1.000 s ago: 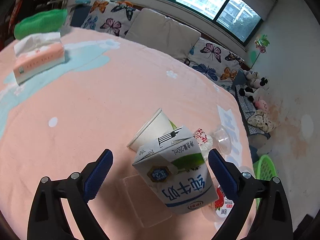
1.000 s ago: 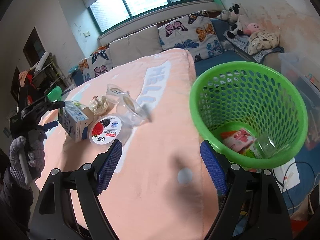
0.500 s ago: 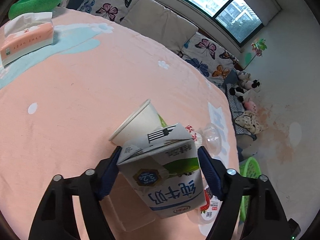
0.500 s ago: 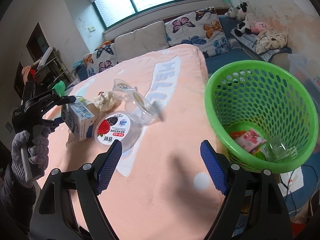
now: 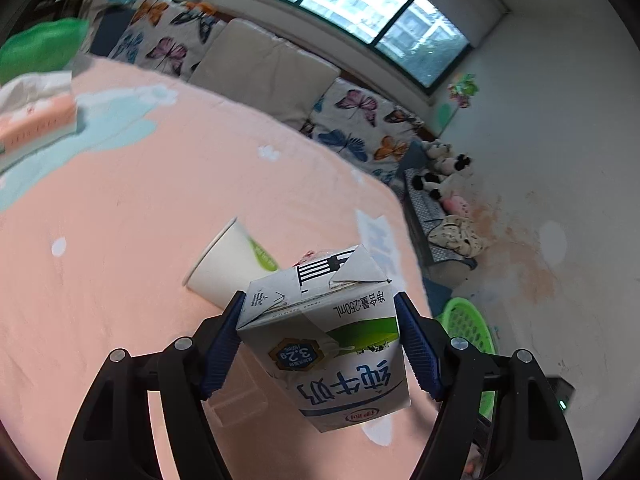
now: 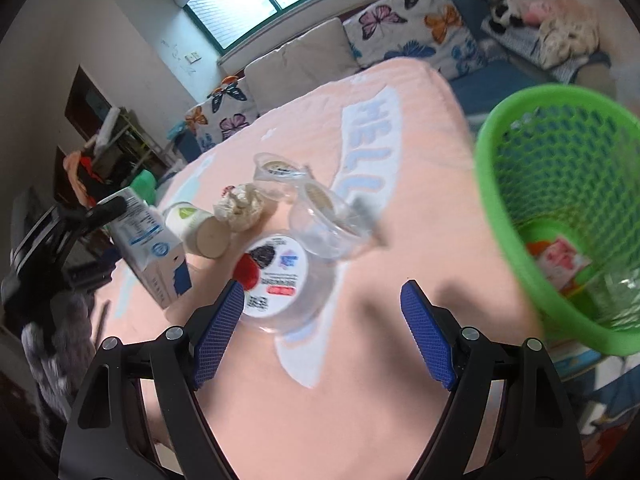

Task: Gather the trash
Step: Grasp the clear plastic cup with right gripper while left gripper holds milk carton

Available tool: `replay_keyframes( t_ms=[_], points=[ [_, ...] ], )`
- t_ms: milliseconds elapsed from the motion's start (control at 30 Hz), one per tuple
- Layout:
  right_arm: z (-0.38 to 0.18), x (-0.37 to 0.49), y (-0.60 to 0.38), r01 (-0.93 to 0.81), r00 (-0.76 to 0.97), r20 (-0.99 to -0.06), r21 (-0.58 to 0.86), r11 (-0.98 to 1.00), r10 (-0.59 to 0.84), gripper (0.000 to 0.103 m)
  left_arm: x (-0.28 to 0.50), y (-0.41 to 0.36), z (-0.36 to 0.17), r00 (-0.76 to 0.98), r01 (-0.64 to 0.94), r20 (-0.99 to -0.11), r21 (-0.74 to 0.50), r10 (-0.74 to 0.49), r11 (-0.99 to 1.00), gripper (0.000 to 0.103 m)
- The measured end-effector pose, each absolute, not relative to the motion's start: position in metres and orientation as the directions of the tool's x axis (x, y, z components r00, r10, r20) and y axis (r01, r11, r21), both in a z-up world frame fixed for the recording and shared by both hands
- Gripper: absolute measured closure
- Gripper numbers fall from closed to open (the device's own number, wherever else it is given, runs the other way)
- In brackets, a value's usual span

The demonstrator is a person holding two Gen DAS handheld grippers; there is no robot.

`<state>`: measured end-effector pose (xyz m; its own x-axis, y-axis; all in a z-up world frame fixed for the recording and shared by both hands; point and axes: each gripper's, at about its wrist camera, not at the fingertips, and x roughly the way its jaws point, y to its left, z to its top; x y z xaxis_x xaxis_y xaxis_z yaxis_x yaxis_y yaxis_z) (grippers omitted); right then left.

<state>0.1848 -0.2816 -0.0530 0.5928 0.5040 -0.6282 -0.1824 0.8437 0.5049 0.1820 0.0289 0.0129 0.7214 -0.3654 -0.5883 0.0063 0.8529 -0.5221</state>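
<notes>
Your left gripper point(image 5: 318, 344) has both blue pads pressed on the two sides of the milk carton point(image 5: 326, 344), so the fingers are closed on it and the carton is tilted with its folded top away from you; whether it is already off the pink tablecloth point(image 5: 160, 216) you cannot tell for sure, though it seems raised at one end. Just behind it the paper cup point(image 5: 228, 268) lies on its side, probably tipped over as trash, and it partly hides a crumpled wrapper. Further right, past the table edge, the green basket point(image 6: 560, 208) stands low beside the table, a good place to drop things, and some packets already lie in it. Your right gripper point(image 6: 320, 332) hangs with fingers wide apart and empty above the yogurt cup point(image 6: 276, 280), which lies near two clear plastic cups point(image 6: 320, 216). The right view is blurred, so labels and small pieces are hard to read.
</notes>
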Motion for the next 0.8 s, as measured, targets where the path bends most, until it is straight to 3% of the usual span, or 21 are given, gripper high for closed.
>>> replay_keyframes(
  t_ms=[367,733,800],
  points=[
    [-0.069,0.231,-0.283,-0.061,0.546,-0.596,0.672,0.738,0.589,0.023,0.158,0.032,0.038,0.754,0.097,-0.542,-0.466,-0.371,0.879,0.033],
    [-0.077,0.254,-0.281,0.021,0.547,-0.598,0.709,0.704,0.586,0.023,0.151,0.036,0.034,0.753,0.123,-0.54,-0.445,-0.375,0.887,0.033],
    [-0.076,0.254,-0.282,0.034,0.554,-0.604,0.704,0.709,0.573,0.026,0.151,0.035,0.034,0.751,0.127,-0.543,-0.44,-0.376,0.889,0.033]
  ],
)
